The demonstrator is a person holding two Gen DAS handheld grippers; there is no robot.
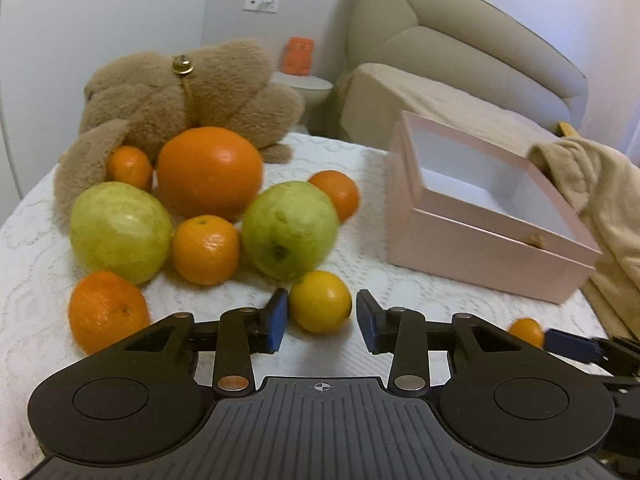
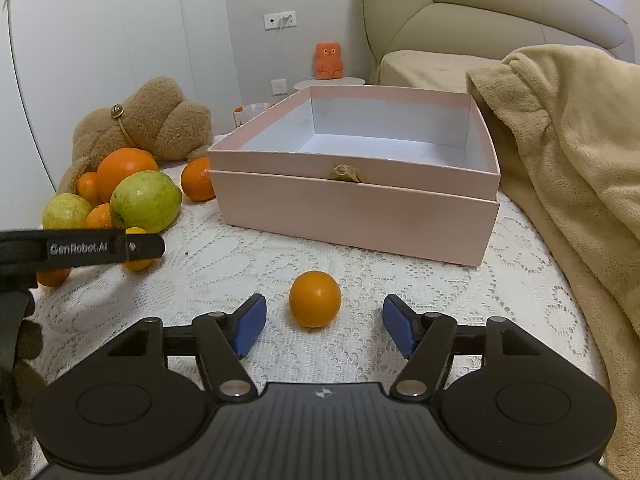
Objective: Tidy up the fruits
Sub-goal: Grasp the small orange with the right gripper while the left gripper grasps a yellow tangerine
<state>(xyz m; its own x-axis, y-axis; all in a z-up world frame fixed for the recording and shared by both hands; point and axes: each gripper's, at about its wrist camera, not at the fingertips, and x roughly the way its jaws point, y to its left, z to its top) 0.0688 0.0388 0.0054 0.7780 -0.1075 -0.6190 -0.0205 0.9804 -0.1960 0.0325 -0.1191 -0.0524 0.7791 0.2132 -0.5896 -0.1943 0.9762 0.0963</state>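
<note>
Yellow lemon (image 1: 320, 302) sits between my left gripper (image 1: 322, 322) pads, the left pad touching it, the right pad just clear. My right gripper (image 2: 324, 326) stands wide around a small orange (image 2: 315, 299), touching neither side. Both fruits lie on the white lace cloth (image 2: 240, 264); the pink box (image 2: 356, 204) waits empty beyond, the remaining oranges and guavas (image 1: 288, 230) piled beside a brown plush toy (image 1: 180, 92).
</note>
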